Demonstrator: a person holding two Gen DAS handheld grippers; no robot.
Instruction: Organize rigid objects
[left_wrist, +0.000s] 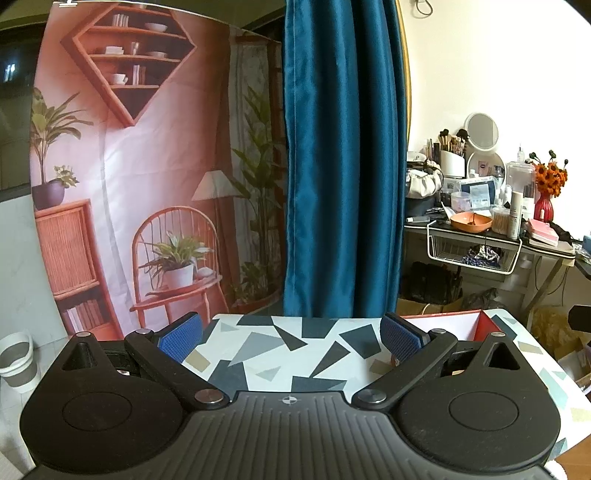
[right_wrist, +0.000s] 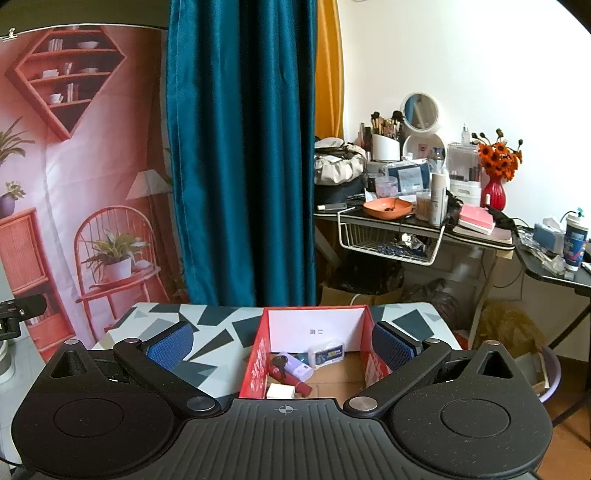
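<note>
Between our right gripper (right_wrist: 282, 349)'s spread, empty jaws sits the red box (right_wrist: 258, 363), open-topped on the patterned table (right_wrist: 214, 332). Inside we see a white case (right_wrist: 327, 353) at 12 o'clock, a pale tube (right_wrist: 295, 365) and a red stick (right_wrist: 291, 380) toward 9, and a small white block (right_wrist: 280, 391) at 7. Our left gripper (left_wrist: 291, 341) is likewise released over bare tabletop, the box corner at its 2 o'clock. A blue curtain (right_wrist: 240, 147) hangs beyond.
</note>
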